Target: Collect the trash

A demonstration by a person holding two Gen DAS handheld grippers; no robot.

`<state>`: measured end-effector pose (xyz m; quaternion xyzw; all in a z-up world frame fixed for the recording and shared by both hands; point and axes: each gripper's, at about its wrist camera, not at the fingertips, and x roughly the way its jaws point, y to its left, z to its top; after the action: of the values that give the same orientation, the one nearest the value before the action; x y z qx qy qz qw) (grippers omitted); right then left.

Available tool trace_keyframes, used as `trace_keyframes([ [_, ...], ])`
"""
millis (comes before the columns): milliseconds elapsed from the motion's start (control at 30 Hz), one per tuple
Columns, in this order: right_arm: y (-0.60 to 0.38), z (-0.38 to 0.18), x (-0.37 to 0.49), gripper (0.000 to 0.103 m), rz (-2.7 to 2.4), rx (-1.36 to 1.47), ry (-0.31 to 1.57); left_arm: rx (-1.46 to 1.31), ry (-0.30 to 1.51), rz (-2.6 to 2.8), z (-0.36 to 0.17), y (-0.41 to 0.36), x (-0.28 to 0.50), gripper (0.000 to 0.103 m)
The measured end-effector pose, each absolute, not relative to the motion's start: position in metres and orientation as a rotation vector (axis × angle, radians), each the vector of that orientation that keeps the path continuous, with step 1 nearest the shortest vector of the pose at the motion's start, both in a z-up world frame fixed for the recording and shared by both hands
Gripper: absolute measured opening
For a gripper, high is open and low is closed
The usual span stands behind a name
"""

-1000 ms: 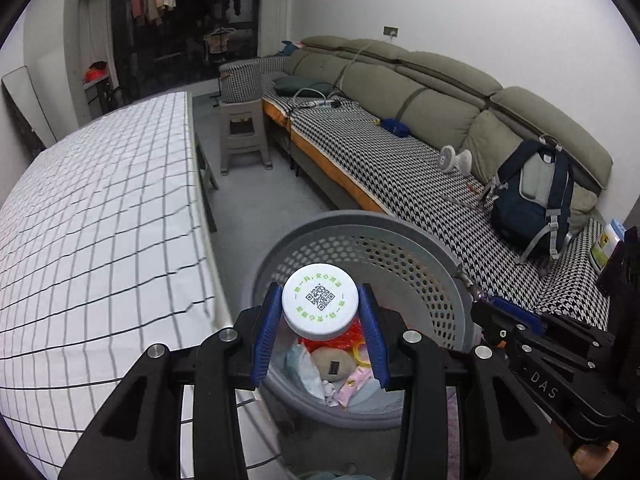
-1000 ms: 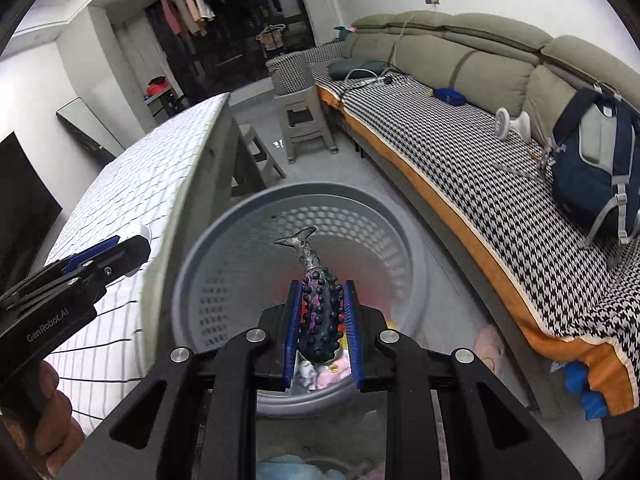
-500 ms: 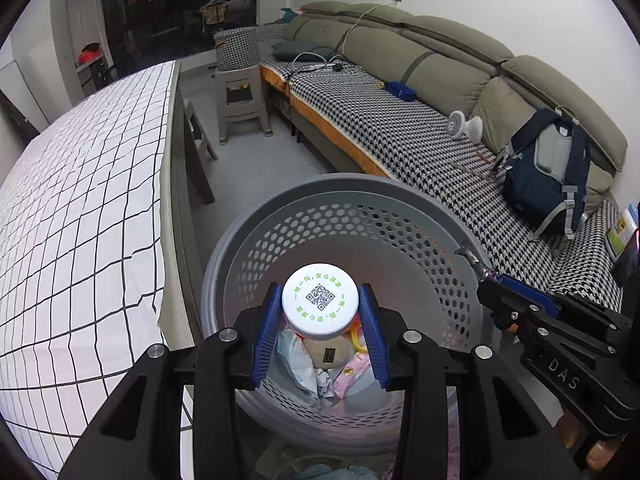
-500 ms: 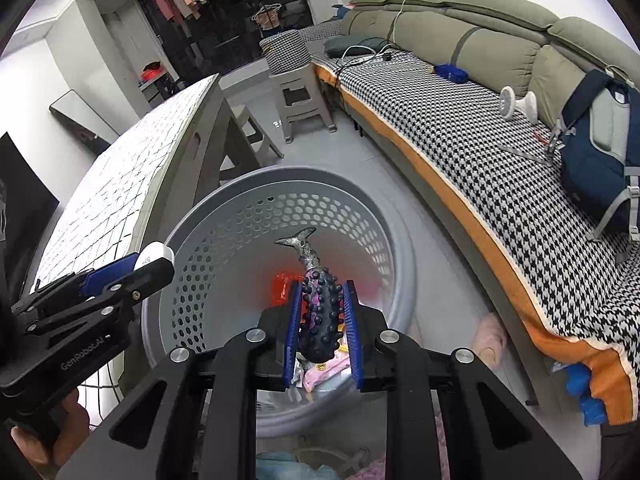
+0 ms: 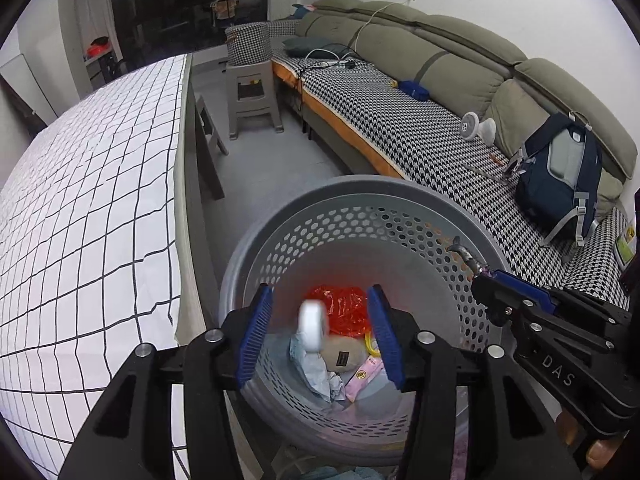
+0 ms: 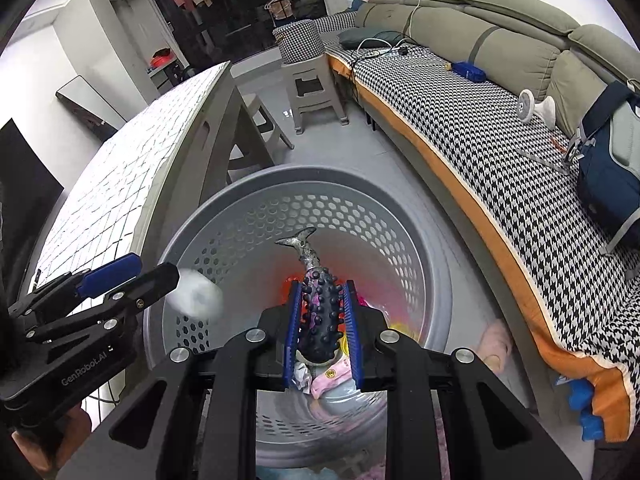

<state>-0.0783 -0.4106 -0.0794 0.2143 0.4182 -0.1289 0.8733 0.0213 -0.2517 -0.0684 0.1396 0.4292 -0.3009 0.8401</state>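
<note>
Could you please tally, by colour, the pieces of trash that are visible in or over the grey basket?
Red: 1, wrapper
Pale blue: 1, crumpled bag
Beige: 1, pouch
Pink: 1, packet
Yellow: 1, piece, partly hidden
White: 1, lid, in mid-air
Dark: 1, spiky toy, in the right tongs
Total: 7

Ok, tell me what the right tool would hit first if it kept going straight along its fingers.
Probably the trash lying in the grey basket: the right tool, shut on the spiky fish toy, points down into its open mouth, at the pink wrapper and crumpled paper. Depth is unclear; nothing shows in between.
</note>
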Motion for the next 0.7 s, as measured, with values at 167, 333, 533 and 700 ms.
trace_keyframes([
  [167,-0.408,-0.075,-0.082,0.046,-0.283,0.427,0.855,0.290,0.890,-0.615,-0.064,-0.248,0.021,0.060],
  [333,-0.403,-0.076,-0.085,0.046,-0.285,0.415,0.859,0.287,0.886,-0.597,-0.062,-0.245,0.021,0.062],
  [533,-0.402,-0.078,-0.088,0.046,-0.288,0.415,0.863,0.280,0.870,-0.559,-0.060,-0.238,0.019,0.070],
  [700,-0.400,-0.078,-0.090,0.046,-0.291,0.407,0.865,0.277,0.867,-0.542,-0.059,-0.236,0.020,0.073],
])
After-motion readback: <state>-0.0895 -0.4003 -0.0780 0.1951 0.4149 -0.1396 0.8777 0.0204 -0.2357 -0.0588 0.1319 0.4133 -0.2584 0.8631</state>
